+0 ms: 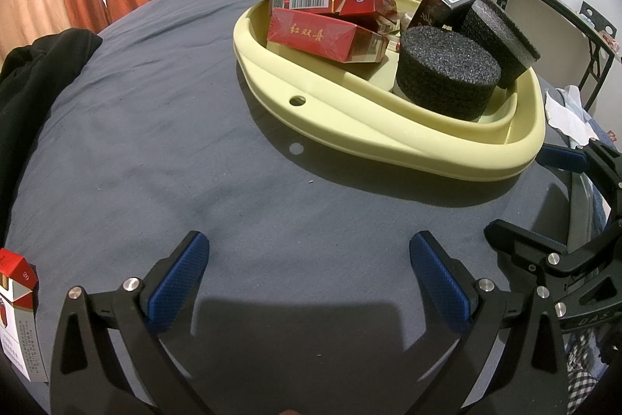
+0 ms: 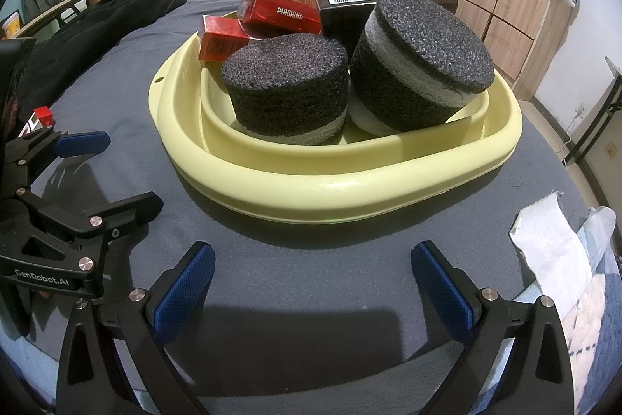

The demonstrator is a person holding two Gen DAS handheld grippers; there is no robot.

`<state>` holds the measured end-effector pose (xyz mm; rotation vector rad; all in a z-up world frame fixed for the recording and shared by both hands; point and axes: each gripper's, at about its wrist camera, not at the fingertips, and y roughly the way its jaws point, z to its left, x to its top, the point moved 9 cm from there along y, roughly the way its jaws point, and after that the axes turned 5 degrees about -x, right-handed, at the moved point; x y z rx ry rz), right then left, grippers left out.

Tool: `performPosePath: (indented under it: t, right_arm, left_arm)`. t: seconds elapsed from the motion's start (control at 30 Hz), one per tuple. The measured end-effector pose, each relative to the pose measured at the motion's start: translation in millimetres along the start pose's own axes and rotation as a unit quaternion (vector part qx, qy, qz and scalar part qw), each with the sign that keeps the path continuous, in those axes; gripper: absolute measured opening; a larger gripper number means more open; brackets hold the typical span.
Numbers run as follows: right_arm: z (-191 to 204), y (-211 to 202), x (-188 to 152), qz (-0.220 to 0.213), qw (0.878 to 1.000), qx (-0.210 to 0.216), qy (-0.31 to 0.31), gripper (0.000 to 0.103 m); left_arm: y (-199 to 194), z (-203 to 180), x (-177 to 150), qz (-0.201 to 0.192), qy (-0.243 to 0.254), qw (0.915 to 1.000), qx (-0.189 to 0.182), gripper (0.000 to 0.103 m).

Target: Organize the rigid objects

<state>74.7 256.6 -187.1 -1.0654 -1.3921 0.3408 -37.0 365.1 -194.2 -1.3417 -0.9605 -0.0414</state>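
Both tools, left (image 1: 309, 275) and right (image 2: 313, 284), gape wide, empty, short of yellow basin (image 2: 350, 189); loose cigarette pack (image 1: 17, 314) left of basin looks light, stiff, crushable, so pinch its broad faces.

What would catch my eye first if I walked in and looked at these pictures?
Probably the pale yellow basin on the grey bedsheet, heaped with red cigarette packs at its far side and two black foam cylinders nearer the cameras, one upright and one tilted. Next, the blue-padded left gripper and right gripper, both open and empty, short of the basin.
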Motion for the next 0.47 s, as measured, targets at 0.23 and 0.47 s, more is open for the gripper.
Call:
performPosePath:
  t: [0.23,0.47]
  right_arm:
    - [-0.6,0.1,0.0,0.0,1.0,0.0,0.0,0.103]
    - [-0.1,0.0,0.0,0.0,1.0,0.0,0.0,0.103]
  left_arm:
    - [-0.1,0.5,0.2,0.0,0.0,1.0,0.0,0.103]
    - [-0.2,0.3,0.0,-0.002,0.002,1.0,0.003,0.103]
